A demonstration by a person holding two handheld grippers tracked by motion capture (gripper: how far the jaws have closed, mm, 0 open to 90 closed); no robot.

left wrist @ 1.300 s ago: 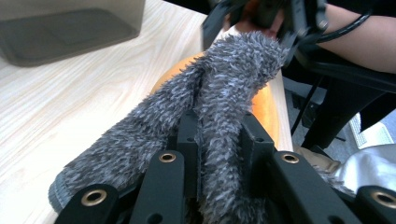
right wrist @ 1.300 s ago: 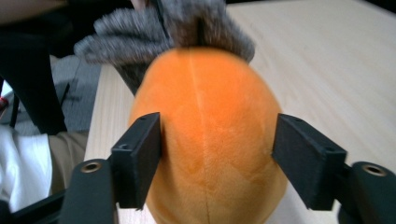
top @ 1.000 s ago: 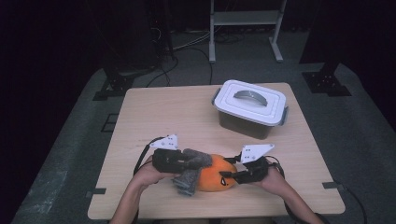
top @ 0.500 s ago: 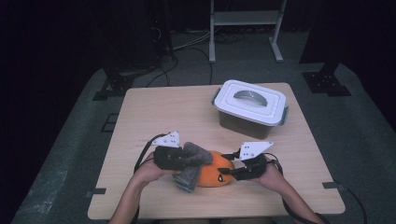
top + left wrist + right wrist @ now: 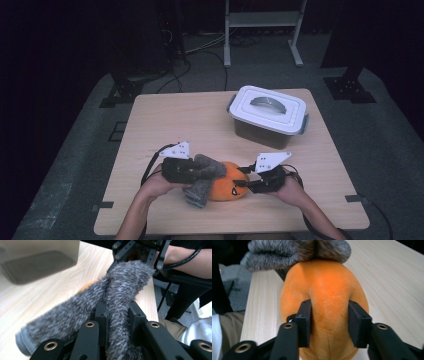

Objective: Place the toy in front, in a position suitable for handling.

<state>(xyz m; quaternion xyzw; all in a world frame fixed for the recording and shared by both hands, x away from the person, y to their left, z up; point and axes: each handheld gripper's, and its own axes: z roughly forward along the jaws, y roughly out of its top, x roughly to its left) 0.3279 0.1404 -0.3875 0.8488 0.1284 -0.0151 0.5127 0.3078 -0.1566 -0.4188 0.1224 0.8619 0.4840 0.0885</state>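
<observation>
At the near edge of the surface [image 5: 165,120], the left gripper [image 5: 195,171] pinched the grey fur cloth [image 5: 117,297] draped over the orange plush toy [image 5: 324,302], while the right gripper [image 5: 247,184], its jaws just closing, clamped the toy; the lidded box [image 5: 269,115] remained shut, so stowing appeared outstanding.

High view: fixed above the person's side, facing forward and down, far enough to take in the whole counter [image 5: 200,120].
Left gripper view: rides on the gripper, looks along its jaws, very close on the grey furry piece [image 5: 120,297].
Right gripper view: likewise, very close on the orange plush toy [image 5: 324,300].
Shared: both gripper views face each other across the toy, each catching the grey fur; the high view shows both.
</observation>
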